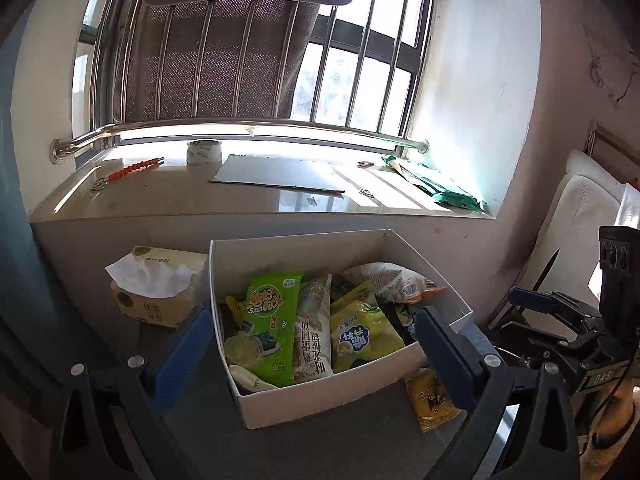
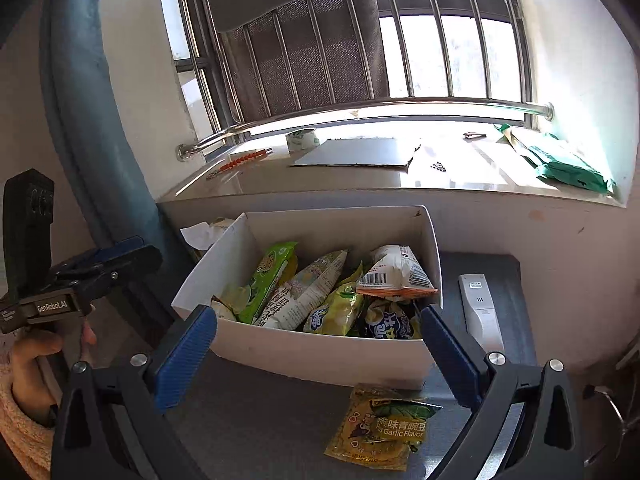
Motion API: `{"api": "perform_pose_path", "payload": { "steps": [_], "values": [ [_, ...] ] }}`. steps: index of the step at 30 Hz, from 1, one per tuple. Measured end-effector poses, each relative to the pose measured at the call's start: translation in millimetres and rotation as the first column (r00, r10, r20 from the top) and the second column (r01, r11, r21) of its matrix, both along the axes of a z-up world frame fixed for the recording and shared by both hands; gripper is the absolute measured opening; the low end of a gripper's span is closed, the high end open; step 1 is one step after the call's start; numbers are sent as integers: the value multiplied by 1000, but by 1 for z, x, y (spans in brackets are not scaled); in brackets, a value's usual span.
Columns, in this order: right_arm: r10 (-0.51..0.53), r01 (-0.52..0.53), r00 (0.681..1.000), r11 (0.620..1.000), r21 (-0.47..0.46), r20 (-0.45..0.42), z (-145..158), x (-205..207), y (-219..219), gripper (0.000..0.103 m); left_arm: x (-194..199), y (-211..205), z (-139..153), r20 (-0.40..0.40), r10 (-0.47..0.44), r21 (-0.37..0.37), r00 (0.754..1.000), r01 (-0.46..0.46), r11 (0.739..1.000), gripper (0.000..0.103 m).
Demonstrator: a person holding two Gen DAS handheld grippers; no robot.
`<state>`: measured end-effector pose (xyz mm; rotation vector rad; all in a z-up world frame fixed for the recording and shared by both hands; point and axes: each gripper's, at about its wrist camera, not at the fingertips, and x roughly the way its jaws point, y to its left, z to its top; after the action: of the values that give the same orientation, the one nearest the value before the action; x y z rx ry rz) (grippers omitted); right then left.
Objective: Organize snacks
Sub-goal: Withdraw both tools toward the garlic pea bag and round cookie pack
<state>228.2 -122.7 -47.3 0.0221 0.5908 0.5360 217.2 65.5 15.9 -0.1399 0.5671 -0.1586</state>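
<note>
Snack packet lies outside the white box; both my grippers gape empty, and its probably slick foil may slip.

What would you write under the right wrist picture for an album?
Open right tool faces a white box full of snack bags; one yellow garlic pea packet lies outside on the grey table.

Matt white cardboard box; glossy plastic snack packets (crinkled); polished stone sill.
</note>
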Motion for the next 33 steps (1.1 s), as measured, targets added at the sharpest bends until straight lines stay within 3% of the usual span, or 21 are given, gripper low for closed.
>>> {"api": "perform_pose_path", "payload": {
  "steps": [8, 13, 16, 23, 33],
  "values": [
    [-5, 7, 998, 1000, 24, -67, -64, -87, -28, 103, -78, -36, -30, 8, -61, -6, 998, 61, 998, 103],
    [-37, 40, 988, 999, 12, -150, -109, -121, -36, 103, -112, -49, -73, -63, -38, -79, 997, 33, 996, 103],
    [-45, 44, 983, 999, -13, -176, -124, -130, -41, 103, -125, -57, -93, -109, -18, -67, 994, 11, 998, 103],
    [-96, 94, 982, 995, -14, -164, -125, -106, -53, 103, -134, -61, -106, -141, -35, -84, 989, 23, 996, 103],
    [-133, 125, 976, 991, -54, -175, -119, -20, -49, 103, -130, -58, -111, -150, -28, -86, 988, 15, 996, 103]
  ]
}}
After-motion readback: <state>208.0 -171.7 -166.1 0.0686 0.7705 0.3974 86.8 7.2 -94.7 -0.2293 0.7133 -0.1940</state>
